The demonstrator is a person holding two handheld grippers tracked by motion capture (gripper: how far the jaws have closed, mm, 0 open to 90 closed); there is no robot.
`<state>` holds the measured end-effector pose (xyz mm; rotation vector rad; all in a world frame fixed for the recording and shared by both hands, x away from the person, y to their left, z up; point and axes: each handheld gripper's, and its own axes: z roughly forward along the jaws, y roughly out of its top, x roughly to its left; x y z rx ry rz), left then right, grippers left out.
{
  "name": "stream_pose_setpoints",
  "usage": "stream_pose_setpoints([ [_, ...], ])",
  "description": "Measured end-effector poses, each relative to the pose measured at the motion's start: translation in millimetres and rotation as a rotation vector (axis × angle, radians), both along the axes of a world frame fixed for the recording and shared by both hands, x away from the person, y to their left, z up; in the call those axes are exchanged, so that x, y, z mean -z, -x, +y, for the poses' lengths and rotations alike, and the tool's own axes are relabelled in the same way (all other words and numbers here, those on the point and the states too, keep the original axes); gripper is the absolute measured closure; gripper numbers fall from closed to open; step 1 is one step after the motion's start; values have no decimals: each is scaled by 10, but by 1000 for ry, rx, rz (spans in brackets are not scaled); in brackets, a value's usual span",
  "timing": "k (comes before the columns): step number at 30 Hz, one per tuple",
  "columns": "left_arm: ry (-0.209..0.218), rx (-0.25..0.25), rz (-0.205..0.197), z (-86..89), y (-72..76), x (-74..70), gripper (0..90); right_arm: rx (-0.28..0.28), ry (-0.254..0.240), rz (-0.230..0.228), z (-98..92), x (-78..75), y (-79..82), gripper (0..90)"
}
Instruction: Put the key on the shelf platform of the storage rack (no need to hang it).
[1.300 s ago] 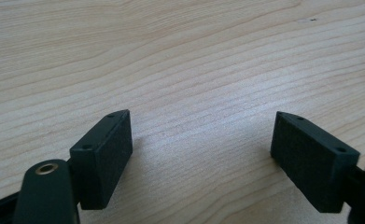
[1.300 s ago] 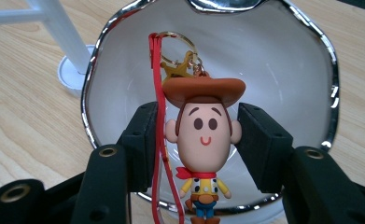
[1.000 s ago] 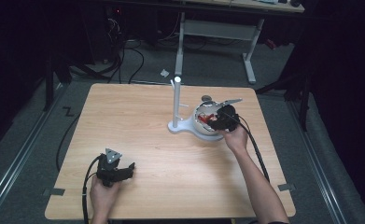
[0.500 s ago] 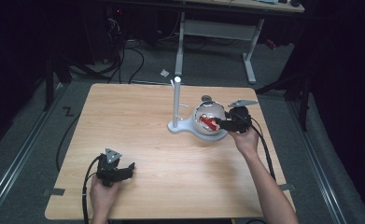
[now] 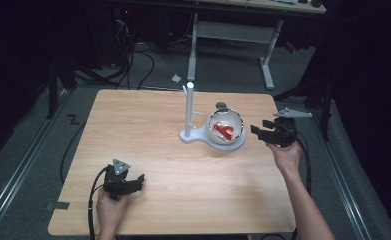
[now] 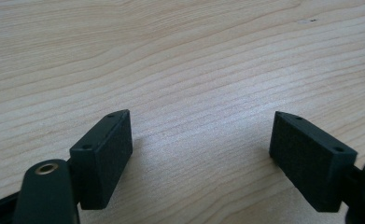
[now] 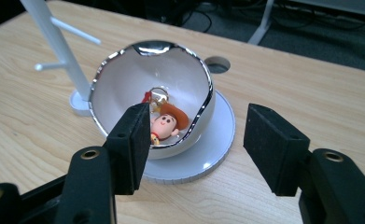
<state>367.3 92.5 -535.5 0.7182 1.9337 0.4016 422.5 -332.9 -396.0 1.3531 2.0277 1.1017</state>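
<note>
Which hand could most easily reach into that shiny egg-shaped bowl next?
The right. Its tongs hover open, empty, beside the white silver-rimmed eggshell bowl holding the small cowboy figure keychain. The left tongs sit far off at the table's near edge.

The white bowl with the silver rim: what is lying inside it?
Inside the white bowl lies a small cowboy figure with a brown hat and a metal ring at its top. The right gripper's near jaw and the bowl's rim hide its lower body.
</note>
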Motion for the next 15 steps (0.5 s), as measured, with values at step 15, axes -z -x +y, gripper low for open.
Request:
stream_pose_setpoints([
  [15, 7, -6, 6, -5, 0, -4, 215, 15, -28, -30, -255, -99, 407, 419],
])
